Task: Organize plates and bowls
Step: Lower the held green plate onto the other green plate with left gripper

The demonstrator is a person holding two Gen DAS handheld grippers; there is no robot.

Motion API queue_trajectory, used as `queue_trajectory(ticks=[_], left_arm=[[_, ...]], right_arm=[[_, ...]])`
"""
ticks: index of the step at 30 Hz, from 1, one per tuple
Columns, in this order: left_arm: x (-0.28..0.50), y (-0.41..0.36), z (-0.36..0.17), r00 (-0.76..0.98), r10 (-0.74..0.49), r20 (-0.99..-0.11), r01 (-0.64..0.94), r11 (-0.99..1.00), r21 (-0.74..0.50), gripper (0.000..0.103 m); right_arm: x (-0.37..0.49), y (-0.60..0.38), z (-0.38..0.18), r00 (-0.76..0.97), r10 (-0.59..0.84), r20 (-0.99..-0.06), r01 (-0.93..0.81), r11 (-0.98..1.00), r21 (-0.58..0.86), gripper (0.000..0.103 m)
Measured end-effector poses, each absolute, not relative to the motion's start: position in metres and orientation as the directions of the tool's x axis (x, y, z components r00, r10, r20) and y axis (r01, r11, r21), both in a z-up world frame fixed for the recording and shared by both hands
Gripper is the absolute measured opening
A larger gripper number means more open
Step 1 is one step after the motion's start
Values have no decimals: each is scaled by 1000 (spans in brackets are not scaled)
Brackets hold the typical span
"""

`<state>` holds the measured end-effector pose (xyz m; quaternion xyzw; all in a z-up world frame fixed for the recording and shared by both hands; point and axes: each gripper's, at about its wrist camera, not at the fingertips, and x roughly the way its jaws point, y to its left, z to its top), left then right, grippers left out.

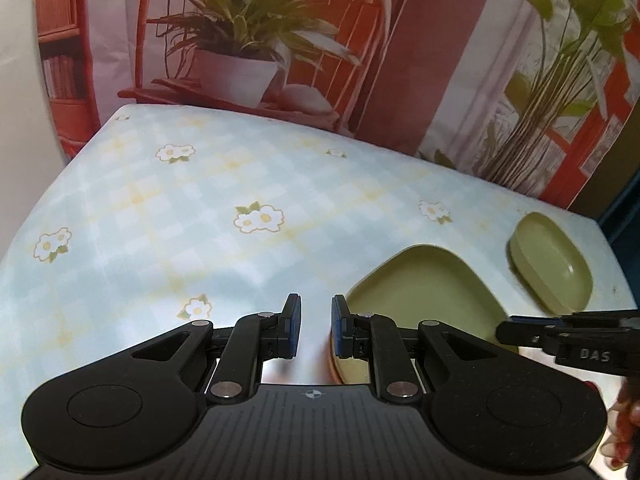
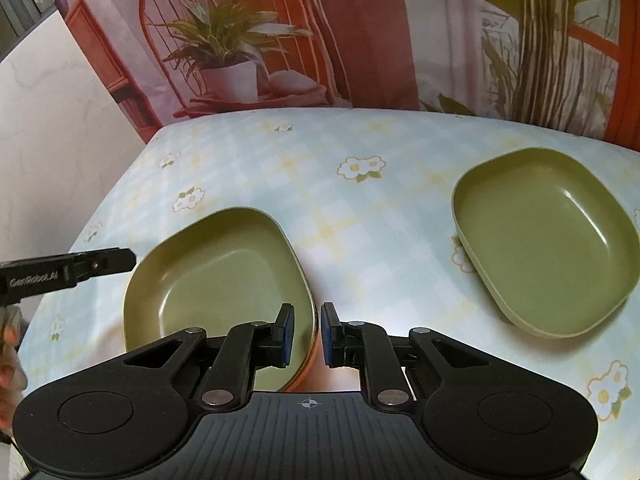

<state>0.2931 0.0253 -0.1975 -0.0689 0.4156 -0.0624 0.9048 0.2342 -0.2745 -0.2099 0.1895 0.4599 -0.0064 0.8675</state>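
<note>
A shallow green plate [image 2: 224,272] with an orange underside lies in the near middle of the flowered tablecloth. Its right rim runs between the pads of my right gripper [image 2: 307,320], which is shut on it. A deeper green bowl [image 2: 544,248] sits apart to the right, with nothing in it. My left gripper [image 1: 316,320] is shut with nothing between its pads, just left of the plate [image 1: 424,288]. From the right wrist, the left gripper [image 2: 120,260] ends beside the plate's left rim. The bowl [image 1: 552,260] and the right gripper [image 1: 504,332] show at the right of the left wrist view.
The table [image 2: 360,140] wears a pale blue checked cloth with daisies. Behind it hangs a printed backdrop [image 2: 240,40] of a potted plant on a red chair. The table's left edge meets a white wall [image 2: 60,100]. A hand [image 1: 624,420] shows at the frame edge.
</note>
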Motion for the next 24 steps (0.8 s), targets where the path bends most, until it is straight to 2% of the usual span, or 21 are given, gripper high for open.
queue_trajectory(ticks=[9,24], left_arm=[[294,31,-206,630,-161,-760,52,985,-166,17],[291,-8,-157,704,-235,-670,169,972,-164,17]], right_arm=[[234,-279,-216,566,165,-808,195,925,326,12],[220,-300,-187,627,105,-772,171,948,268,15]])
